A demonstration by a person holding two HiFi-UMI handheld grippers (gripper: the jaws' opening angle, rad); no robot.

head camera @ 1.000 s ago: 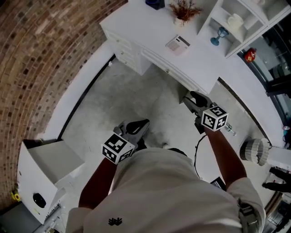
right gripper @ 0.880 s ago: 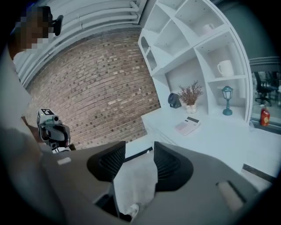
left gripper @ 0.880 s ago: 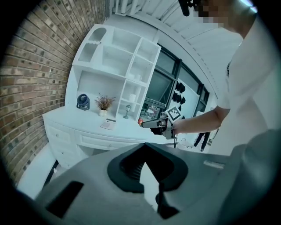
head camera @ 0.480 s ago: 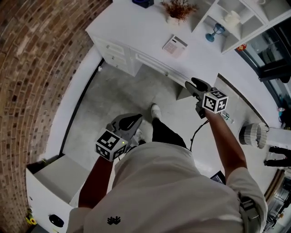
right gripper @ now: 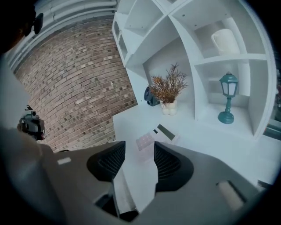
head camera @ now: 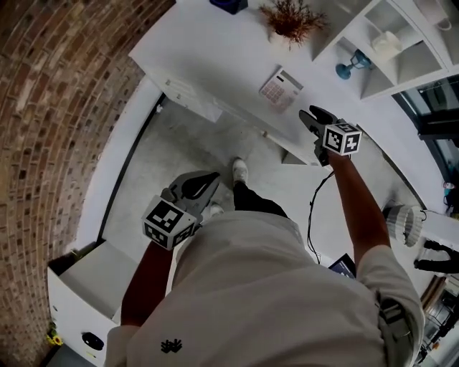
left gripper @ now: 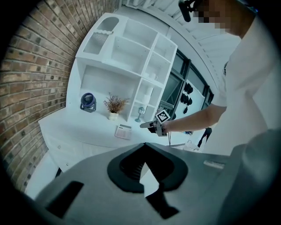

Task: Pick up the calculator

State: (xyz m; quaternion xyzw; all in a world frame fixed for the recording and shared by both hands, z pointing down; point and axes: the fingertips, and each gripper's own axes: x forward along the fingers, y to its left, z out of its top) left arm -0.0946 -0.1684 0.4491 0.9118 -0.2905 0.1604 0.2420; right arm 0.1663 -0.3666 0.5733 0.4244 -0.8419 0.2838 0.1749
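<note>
The calculator [head camera: 280,89] is white with a dark display and lies flat on the white desk [head camera: 208,50]. It also shows in the left gripper view [left gripper: 123,131] and between the right jaws in the right gripper view [right gripper: 150,137]. My right gripper [head camera: 313,118] hovers open at the desk's front edge, just right of the calculator and apart from it, with nothing in it [right gripper: 139,154]. My left gripper [head camera: 204,180] hangs low over the floor, far short of the desk, its jaw tips together and empty [left gripper: 145,147].
A dried plant in a white pot [head camera: 290,18], a dark blue object [head camera: 229,4] and a shelf unit holding a teal lantern [head camera: 351,61] stand behind the calculator. Drawers [head camera: 188,97] sit under the desk. A white box [head camera: 79,279] is at lower left, a brick wall [head camera: 50,107] on the left.
The person has stepped toward the desk. My right gripper has risen and moved forward, close to the calculator. My left gripper stays low by the body.
</note>
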